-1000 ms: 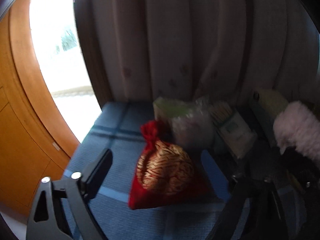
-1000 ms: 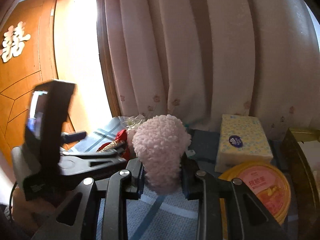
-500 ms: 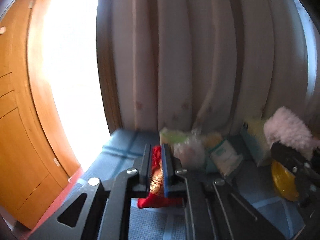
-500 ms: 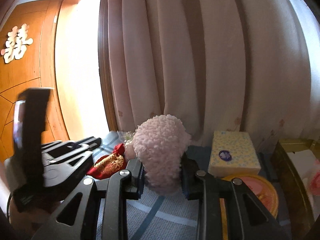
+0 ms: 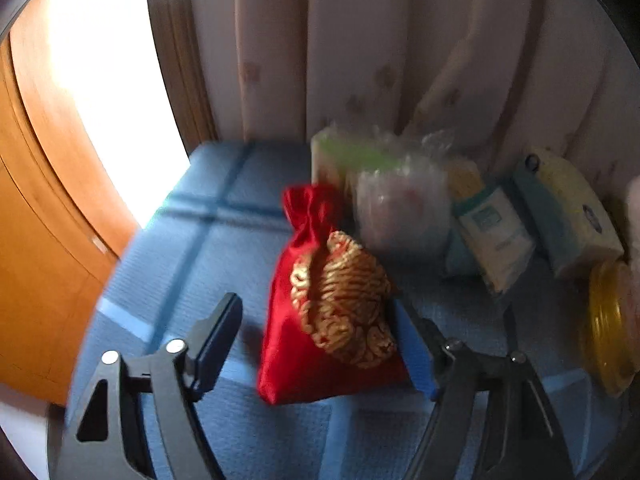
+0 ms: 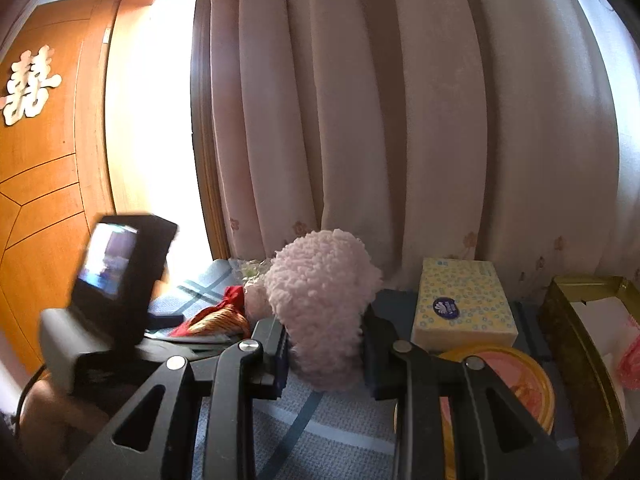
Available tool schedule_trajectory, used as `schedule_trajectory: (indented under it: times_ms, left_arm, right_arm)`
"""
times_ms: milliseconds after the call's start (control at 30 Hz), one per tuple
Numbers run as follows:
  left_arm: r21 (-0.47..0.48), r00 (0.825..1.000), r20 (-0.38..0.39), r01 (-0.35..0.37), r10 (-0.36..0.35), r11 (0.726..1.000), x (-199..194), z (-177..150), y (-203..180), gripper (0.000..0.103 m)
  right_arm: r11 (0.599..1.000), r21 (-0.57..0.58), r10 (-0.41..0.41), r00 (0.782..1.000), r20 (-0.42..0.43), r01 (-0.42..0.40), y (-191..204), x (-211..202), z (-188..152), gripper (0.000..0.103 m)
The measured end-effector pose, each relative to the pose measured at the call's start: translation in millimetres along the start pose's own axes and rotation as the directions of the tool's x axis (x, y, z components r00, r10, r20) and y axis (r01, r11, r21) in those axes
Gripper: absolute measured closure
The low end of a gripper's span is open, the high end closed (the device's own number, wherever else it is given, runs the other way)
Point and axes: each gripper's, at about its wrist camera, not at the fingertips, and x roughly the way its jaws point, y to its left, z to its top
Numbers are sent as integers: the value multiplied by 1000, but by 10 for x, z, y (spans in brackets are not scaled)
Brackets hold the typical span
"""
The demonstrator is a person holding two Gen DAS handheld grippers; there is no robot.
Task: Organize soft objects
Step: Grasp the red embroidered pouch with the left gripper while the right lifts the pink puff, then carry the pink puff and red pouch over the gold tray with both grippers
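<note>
A red pouch (image 5: 332,308) with gold embroidery lies on the blue checked cloth (image 5: 192,264). My left gripper (image 5: 316,344) hangs low over it, its jaws opening with the pouch between them. The left finger stands apart from the pouch, and the blue pad on the right is at its edge. In the right wrist view the pouch (image 6: 216,316) shows beside the left gripper's body (image 6: 120,280). My right gripper (image 6: 324,352) is shut on a pink fluffy soft thing (image 6: 324,300), held above the cloth.
A clear plastic bag (image 5: 400,208), a wipes pack (image 5: 496,236) and a yellow tissue pack (image 6: 464,304) stand along the curtain (image 6: 400,120). A gold-rimmed round tin (image 6: 500,364) lies under the right gripper. A gold box (image 6: 580,320) is at the far right, a wooden door (image 6: 40,200) at the left.
The left gripper, open around the pouch a second ago, pulled back and shut, then came down and opened around the pouch again. The right gripper kept its grip and barely moved.
</note>
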Motion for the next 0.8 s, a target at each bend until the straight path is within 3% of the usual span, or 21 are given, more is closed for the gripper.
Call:
schedule_trajectory:
  times_ms: [33, 100, 167, 233, 333, 500, 633, 800]
  left_arm:
    - [-35, 1000, 4, 21, -21, 999, -8, 2, 59, 41]
    - [-80, 999, 20, 35, -34, 996, -31, 8, 162, 68]
    - [-118, 997, 29, 70, -67, 990, -35, -1, 230, 79]
    - [-154, 996, 54, 73, -65, 985, -89, -22, 289, 84]
    - [-212, 985, 170, 1, 36, 977, -327, -80, 386, 86]
    - [-314, 903, 410, 7, 130, 949, -828, -311, 478, 86]
    - [-327, 859, 482, -7, 173, 945, -992, -437, 444, 86]
    - [-252, 808, 549, -84, 215, 964, -1151, -568, 191, 86]
  right_arm:
    - [1000, 0, -2, 1000, 0, 2, -6, 4, 6, 72]
    - [1000, -1, -2, 1000, -1, 2, -3, 4, 12, 72]
    - [1000, -6, -1, 1000, -5, 1, 9, 12, 12, 72]
    - [1000, -11, -1, 1000, -2, 1, 11, 7, 12, 72]
    - [1000, -13, 7, 1000, 23, -7, 15, -54, 16, 72]
    - [999, -31, 32, 997, 69, -30, 45, -164, 25, 72]
    - [998, -65, 13, 995, 99, -6, 86, -254, 8, 72]
    - [992, -122, -23, 992, 122, 38, 120, -350, -45, 72]
